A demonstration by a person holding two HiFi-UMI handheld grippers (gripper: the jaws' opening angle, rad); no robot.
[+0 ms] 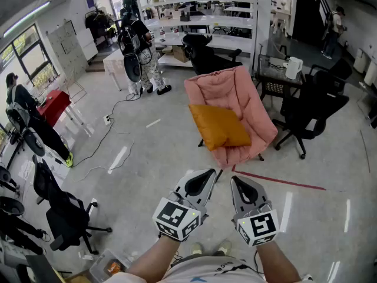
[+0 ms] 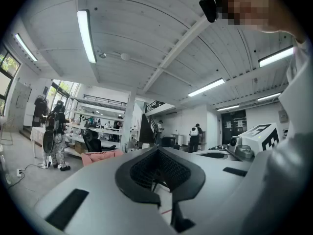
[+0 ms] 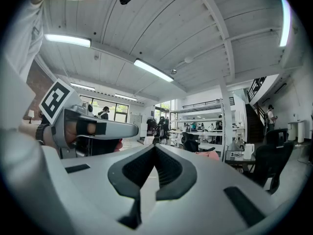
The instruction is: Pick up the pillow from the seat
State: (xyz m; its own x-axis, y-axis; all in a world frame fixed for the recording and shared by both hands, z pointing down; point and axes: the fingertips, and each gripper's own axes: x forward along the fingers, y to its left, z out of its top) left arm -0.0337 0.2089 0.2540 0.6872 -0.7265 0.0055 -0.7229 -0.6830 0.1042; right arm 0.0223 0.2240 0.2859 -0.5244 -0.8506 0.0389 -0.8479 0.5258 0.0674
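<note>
Both grippers are held low at the near edge, left gripper [image 1: 206, 175] and right gripper [image 1: 235, 181] side by side. Fingers on each are pressed together with nothing between them (both gripper views show only the room ahead).

The orange pillow [image 1: 219, 126] lies on the pink seat [image 1: 235, 90], far centre, well apart from both grippers with bare floor between. Approach hasn't begun, by my read.

Risks from here:
- Fingers arrive closed, so they shove the pillow into the backrest instead of gripping it. They need to open first.
- The pillow looks soft. A pinch on the cover alone probably slips or lets it sag, so bite deep at an edge, one gripper each side.
- The seat padding looks loose, and a low bite could catch pink fabric along with the pillow.
- A black office chair [image 1: 312, 108] stands just right of the seat, and a wide swing by the right gripper could clip it.
- The floor cable [image 1: 109, 134] runs far left, off the direct line, so low concern.
</note>
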